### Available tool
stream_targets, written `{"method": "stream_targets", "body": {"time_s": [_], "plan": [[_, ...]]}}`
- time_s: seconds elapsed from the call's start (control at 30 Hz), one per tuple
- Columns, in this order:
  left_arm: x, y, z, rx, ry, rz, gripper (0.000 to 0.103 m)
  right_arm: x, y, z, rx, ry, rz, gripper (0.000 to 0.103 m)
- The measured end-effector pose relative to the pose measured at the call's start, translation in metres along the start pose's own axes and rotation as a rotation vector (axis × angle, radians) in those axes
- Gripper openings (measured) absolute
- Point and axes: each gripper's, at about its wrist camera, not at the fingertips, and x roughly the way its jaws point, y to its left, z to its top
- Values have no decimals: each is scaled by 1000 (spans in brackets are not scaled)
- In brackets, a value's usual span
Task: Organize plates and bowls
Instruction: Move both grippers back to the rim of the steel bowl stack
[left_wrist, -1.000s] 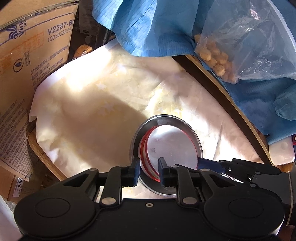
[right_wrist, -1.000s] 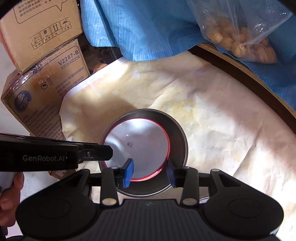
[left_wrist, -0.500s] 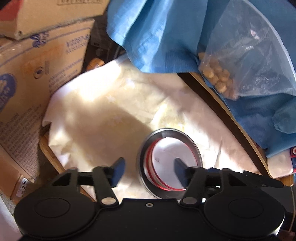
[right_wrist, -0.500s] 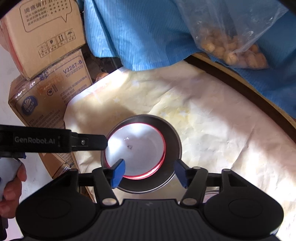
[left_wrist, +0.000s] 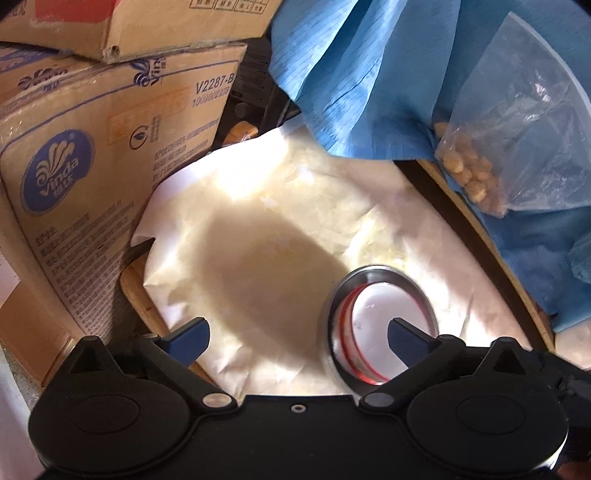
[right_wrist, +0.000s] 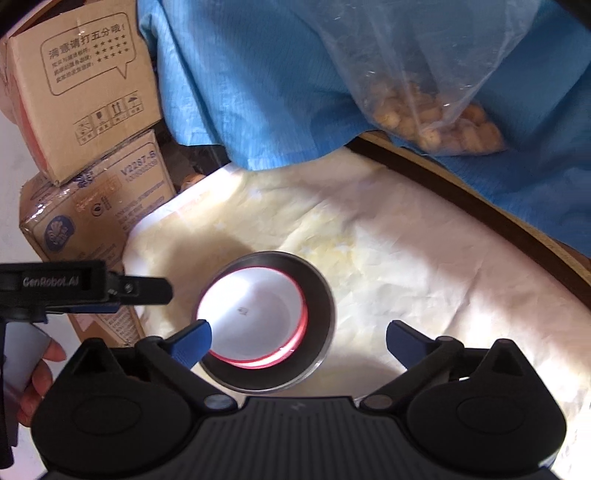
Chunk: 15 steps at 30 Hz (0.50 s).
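Bowl (right_wrist: 255, 317) nested in metal dish (right_wrist: 317, 295), grippers opening (nothing held)

"Vinda", "V2287-B" on carton (left_wrist: 92, 177)

Two black handheld grippers: the right gripper (right_wrist: 297, 341) has blue-padded fingers (right_wrist: 192, 343) on black linkage arms with silver pivot screws and a ribbed housing. To its left, the left gripper (left_wrist: 297, 341), lettered "GenRobot.AI", has a pale grey handle.
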Motion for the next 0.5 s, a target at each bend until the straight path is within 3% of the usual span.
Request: {"method": "stream_targets", "body": {"time_s": [0.5], "plan": [[18, 8, -11, 76, 54, 76, 102, 12, -26, -10, 32, 59, -131, 103]]}}
